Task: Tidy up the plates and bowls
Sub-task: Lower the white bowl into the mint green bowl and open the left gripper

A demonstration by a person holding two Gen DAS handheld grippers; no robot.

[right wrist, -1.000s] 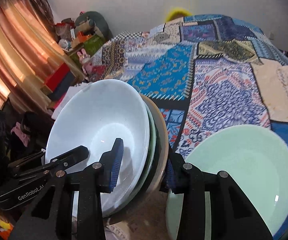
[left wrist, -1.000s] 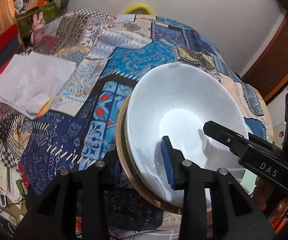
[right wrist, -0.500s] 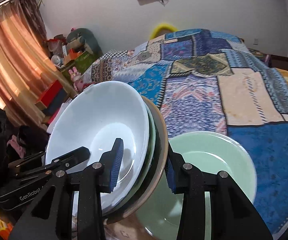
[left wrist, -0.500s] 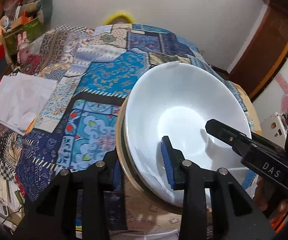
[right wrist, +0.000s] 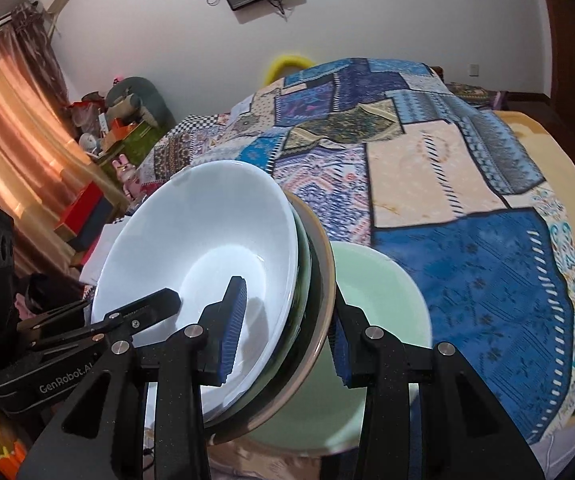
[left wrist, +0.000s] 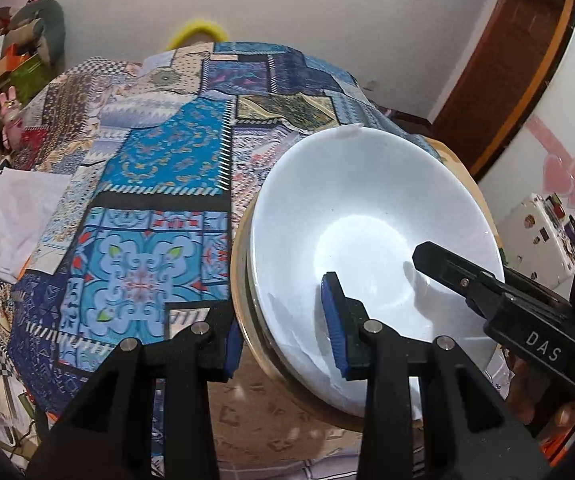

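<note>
Two grippers, left and right, clamped on opposite rims of stacked dishes, white bowl on top. Stack lifted higher off patchwork bedspread than second ago, tilted; green bowl at 5 o'clock beneath. Relocation underway; placement pending.
</note>
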